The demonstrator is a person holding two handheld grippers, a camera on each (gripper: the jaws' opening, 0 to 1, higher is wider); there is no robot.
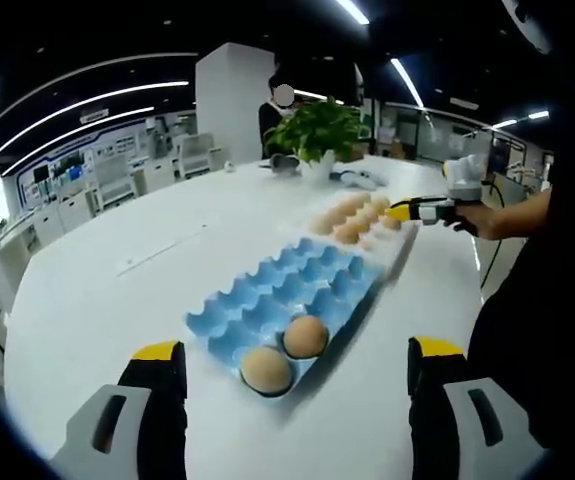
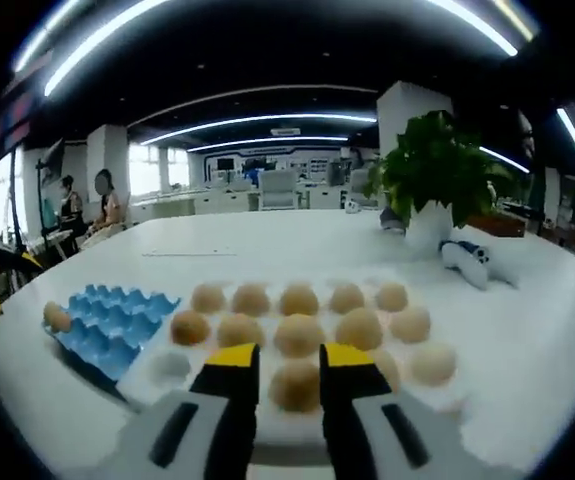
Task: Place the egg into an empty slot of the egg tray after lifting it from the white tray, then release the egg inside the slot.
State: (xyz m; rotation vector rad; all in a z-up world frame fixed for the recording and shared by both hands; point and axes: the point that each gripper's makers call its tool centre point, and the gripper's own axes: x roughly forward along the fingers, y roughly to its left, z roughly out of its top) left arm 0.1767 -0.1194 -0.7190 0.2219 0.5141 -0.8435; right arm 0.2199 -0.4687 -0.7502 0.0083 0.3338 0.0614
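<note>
The blue egg tray (image 1: pixel 297 285) lies in front of my left gripper (image 1: pixel 296 350), whose jaws stand wide open and hold nothing. Two brown eggs (image 1: pixel 266 369) (image 1: pixel 305 336) sit in its nearest slots. Beyond it is the white tray (image 1: pixel 399 250) with several eggs. My right gripper (image 1: pixel 407 211), held by a hand, reaches over that tray's far end. In the right gripper view my right gripper (image 2: pixel 289 362) has its jaws drawn in on either side of a front-row egg (image 2: pixel 295 386) that rests on the white tray (image 2: pixel 172 368). The blue egg tray (image 2: pixel 112 320) lies to the left.
A potted plant (image 2: pixel 432 165) and a white-and-blue object (image 2: pixel 467 260) stand at the back of the round white table (image 1: pixel 97 290). A person's dark sleeve and body (image 1: pixel 542 300) fill the right side. People sit in the background at the left (image 2: pixel 102 205).
</note>
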